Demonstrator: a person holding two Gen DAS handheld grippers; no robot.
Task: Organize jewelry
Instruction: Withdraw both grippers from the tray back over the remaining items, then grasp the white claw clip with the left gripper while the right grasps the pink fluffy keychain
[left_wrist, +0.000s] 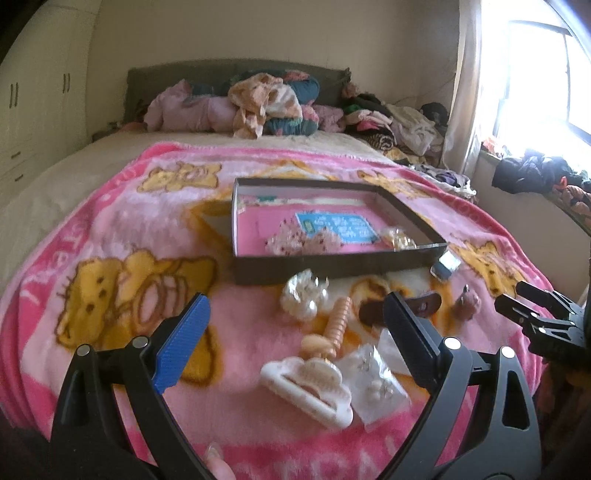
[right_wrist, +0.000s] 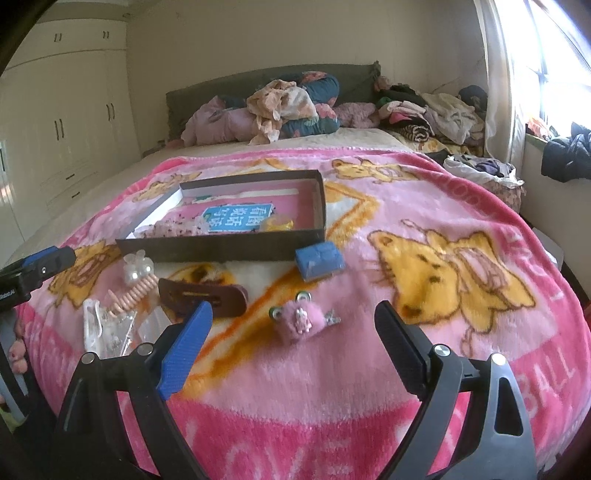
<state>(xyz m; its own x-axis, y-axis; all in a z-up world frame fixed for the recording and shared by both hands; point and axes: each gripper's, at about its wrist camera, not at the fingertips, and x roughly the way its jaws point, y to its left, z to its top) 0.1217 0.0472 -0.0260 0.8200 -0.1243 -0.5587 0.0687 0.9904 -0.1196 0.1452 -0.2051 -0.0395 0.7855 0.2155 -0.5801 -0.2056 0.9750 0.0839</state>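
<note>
A shallow dark box (left_wrist: 332, 266) lies on the pink blanket and holds a pink beaded piece (left_wrist: 303, 242), a gold piece (left_wrist: 399, 236) and a blue card. In front of it lie a pearl bow clip (left_wrist: 304, 299), a peach spiral hair tie (left_wrist: 334, 325), a white cloud-shaped claw clip (left_wrist: 306, 387), bagged earrings (left_wrist: 373, 384) and a brown hair clip (right_wrist: 207, 295). My left gripper (left_wrist: 297, 297) hangs open above these. My right gripper (right_wrist: 293, 308) stands open over a fuzzy pink frog clip (right_wrist: 295, 325), holding nothing. A small blue case (right_wrist: 319, 260) leans on the box (right_wrist: 221, 247).
The pink cartoon blanket (right_wrist: 443, 258) covers the near half of a bed. Piled clothes and pillows (right_wrist: 288, 107) sit at the headboard, and more clothes (right_wrist: 436, 110) lie at the far right. White wardrobes (right_wrist: 66, 122) stand left and a bright window right.
</note>
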